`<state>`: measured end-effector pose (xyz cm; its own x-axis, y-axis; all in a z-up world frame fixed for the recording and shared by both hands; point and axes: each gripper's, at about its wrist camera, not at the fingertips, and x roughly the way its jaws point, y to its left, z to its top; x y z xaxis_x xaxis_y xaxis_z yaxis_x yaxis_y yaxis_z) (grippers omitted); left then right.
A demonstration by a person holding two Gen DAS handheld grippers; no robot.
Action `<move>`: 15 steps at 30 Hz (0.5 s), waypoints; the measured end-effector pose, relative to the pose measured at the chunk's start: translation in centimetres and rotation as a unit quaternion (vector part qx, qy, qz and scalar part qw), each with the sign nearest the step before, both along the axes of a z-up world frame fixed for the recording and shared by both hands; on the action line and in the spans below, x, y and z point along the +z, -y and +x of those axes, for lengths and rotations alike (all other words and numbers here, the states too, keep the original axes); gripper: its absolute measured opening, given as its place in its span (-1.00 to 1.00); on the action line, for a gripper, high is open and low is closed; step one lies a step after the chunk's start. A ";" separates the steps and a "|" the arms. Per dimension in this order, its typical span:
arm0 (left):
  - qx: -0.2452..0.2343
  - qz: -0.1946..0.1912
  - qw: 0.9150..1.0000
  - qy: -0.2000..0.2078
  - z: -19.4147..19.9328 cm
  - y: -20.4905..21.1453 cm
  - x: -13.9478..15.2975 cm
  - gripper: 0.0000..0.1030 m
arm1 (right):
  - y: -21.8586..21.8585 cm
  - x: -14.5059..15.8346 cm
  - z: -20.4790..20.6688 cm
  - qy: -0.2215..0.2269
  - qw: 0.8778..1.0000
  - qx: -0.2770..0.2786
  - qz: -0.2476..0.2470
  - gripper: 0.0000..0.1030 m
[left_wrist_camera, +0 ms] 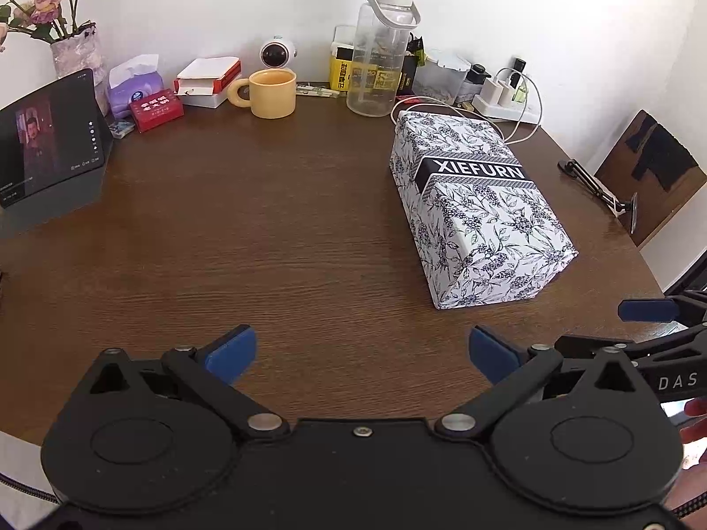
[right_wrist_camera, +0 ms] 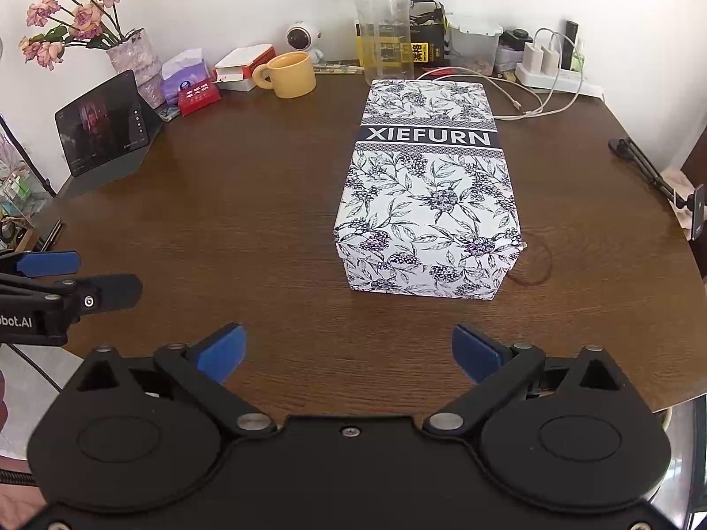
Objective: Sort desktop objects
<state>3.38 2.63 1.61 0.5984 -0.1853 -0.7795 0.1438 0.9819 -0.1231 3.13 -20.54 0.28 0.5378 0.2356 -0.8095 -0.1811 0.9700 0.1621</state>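
Note:
A white box with a blue floral print and the word XIEFURN (left_wrist_camera: 475, 203) (right_wrist_camera: 431, 194) lies closed on the brown wooden table (left_wrist_camera: 265, 221) (right_wrist_camera: 221, 203). My left gripper (left_wrist_camera: 360, 355) is open over the table's near edge, left of the box, with nothing between its blue pads. My right gripper (right_wrist_camera: 349, 355) is open too, a little in front of the box's near end and holding nothing. Each gripper shows at the edge of the other's view.
Along the back wall stand a yellow mug (left_wrist_camera: 269, 92) (right_wrist_camera: 291, 75), a clear water bottle (left_wrist_camera: 380, 48) (right_wrist_camera: 384, 17), a tissue pack (left_wrist_camera: 132, 86), a red box (left_wrist_camera: 157, 109), a white camera (left_wrist_camera: 276, 54), a power strip with cables (right_wrist_camera: 552, 77). A tablet (left_wrist_camera: 48, 141) (right_wrist_camera: 108, 126) and a vase of roses (right_wrist_camera: 132, 62) are at left.

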 end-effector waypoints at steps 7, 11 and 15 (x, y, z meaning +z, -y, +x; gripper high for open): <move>0.001 -0.002 1.000 -0.002 0.1 -0.1 -0.1 1.00 | -0.1 0.0 0.2 -0.001 1.000 0.003 0.000 0.98; 0.004 -0.004 1.000 -0.003 0.1 -0.1 -0.2 1.00 | -0.1 -0.1 0.2 -0.001 1.000 0.005 0.000 1.00; 0.004 -0.005 1.000 -0.004 0.1 -0.2 -0.1 1.00 | -0.2 -0.1 0.3 -0.001 1.000 0.006 0.000 1.00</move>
